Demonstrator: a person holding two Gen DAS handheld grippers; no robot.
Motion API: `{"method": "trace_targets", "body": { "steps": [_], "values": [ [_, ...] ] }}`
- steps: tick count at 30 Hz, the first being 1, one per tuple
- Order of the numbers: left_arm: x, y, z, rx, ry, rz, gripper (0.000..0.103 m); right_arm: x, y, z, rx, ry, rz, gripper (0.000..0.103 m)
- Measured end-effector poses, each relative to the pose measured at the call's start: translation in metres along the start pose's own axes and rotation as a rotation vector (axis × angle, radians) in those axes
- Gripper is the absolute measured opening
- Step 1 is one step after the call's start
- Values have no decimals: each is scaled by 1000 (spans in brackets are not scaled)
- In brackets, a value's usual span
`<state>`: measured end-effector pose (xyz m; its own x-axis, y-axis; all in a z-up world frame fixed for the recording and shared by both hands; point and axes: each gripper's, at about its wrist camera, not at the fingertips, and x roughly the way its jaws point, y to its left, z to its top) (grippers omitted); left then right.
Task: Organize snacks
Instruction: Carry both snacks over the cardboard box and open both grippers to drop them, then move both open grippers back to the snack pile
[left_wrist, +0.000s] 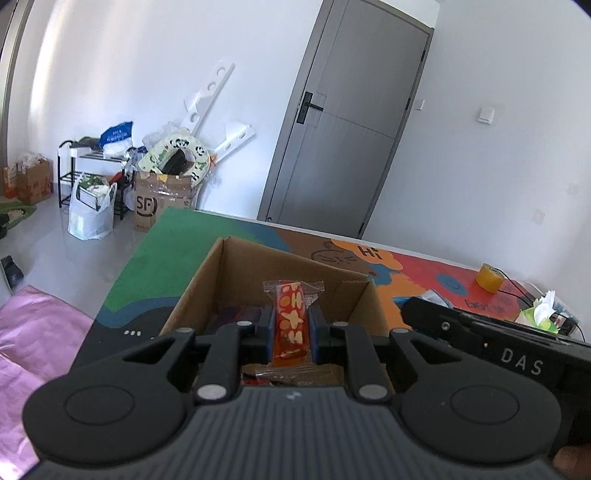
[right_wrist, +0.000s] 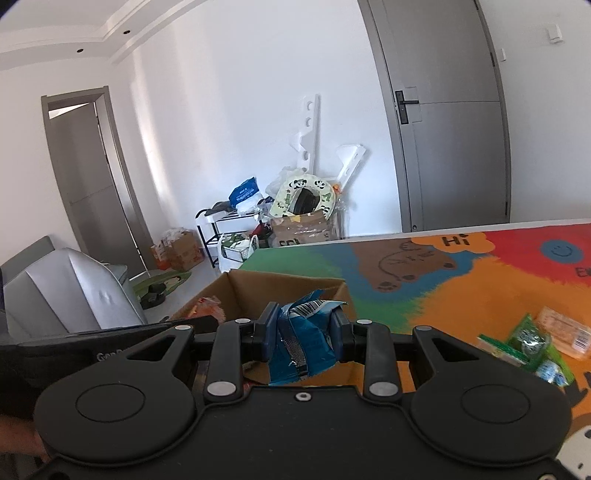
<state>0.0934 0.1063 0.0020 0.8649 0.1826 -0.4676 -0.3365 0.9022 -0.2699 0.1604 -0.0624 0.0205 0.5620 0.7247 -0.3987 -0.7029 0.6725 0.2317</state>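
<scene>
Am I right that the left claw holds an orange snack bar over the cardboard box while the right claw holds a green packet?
Not quite: the right wrist view shows the right claw holding a blue packet, not a green one. The left claw does hold an orange snack bar over the cardboard box.

Cardboard box (left_wrist: 280, 266) matt brown, plain paperboard. Orange snack bar (left_wrist: 291, 317) in glossy clear plastic wrap. Blue packet (right_wrist: 306, 332) crinkled shiny foil-plastic. Table cover (right_wrist: 461, 288) printed, matt (looks smooth). Both grippers matt black plastic.
</scene>
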Motion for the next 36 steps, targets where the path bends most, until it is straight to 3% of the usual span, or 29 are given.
{"method": "trace_targets", "body": {
  "steps": [8,11,14,16,18,19,27,36],
  "values": [
    [-9,14,7,-15,-3,42,24,18,12,8,20,5,38,31],
    [-15,22,8,-35,-14,75,31,21,14,9,20,7,66,37],
    [-17,24,8,-41,-14,103,52,14,12,8,33,-3,51,51],
    [-19,22,9,-46,-29,107,68,7,7,6,50,-14,31,67],
    [-23,17,8,-37,-48,111,72,-1,2,3,56,-29,-6,80],
    [-24,14,8,-28,-54,111,74,-4,0,2,57,-36,-25,86],
    [-26,-10,4,28,-68,91,79,-30,-23,-11,90,-74,-129,101],
    [-31,-34,-4,62,-82,49,82,-54,-50,-25,122,-103,-207,103]
  ]
}}
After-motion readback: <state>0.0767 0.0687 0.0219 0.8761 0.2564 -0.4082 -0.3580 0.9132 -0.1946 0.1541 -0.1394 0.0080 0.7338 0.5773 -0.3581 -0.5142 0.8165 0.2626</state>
